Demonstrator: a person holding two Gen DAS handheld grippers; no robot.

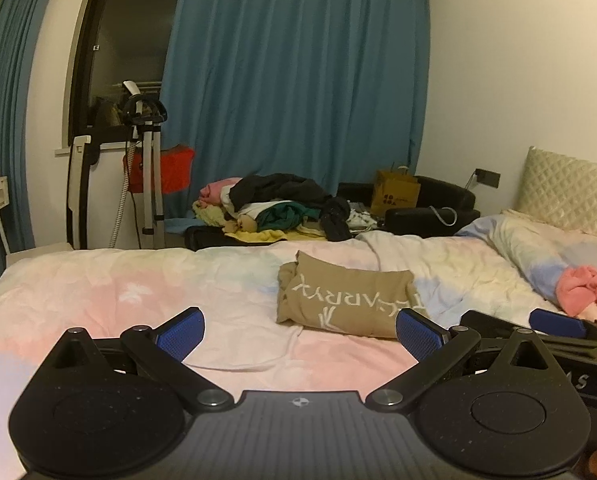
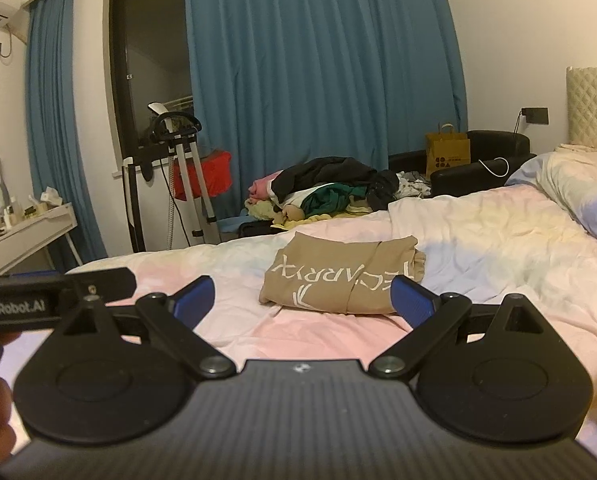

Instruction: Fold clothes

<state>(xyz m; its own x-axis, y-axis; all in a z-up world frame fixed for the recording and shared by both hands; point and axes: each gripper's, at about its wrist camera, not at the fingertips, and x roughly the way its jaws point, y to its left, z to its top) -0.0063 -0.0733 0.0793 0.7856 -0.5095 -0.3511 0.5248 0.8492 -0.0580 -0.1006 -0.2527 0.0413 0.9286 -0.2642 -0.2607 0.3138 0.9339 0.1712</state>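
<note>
On the pastel bedspread [image 1: 138, 280] ahead of us lies one tan garment [image 1: 344, 300], folded into a thick rectangle with pale lettering running across its top face, upside down from where we stand. Its folded edges look slightly rumpled, and a fold ridge runs down its right part in the right wrist view. It rests flat near the middle of the bed, just beyond our tips.

Our left gripper [image 1: 300, 332] has its two blue-padded fingers [image 1: 182, 334] spread wide and holds nothing; the right pad overlaps the garment's near corner in view, though we cannot tell whether it touches. Our right gripper [image 2: 304, 300] is spread just as wide and is likewise empty, hanging just short of the garment's near edge.

We count two grippers, one folded tan piece, and one pink bundle [image 1: 584, 288] by the duvet at the right. Behind the bed sits one mixed heap of clothes [image 1: 282, 204], black, green, yellow and pink, too tangled to count. One yellow paper bag [image 1: 394, 194] stands upright on a black armchair [image 1: 446, 200]; its contents are hidden. Blue curtains [image 1: 298, 80] hang behind.
</note>
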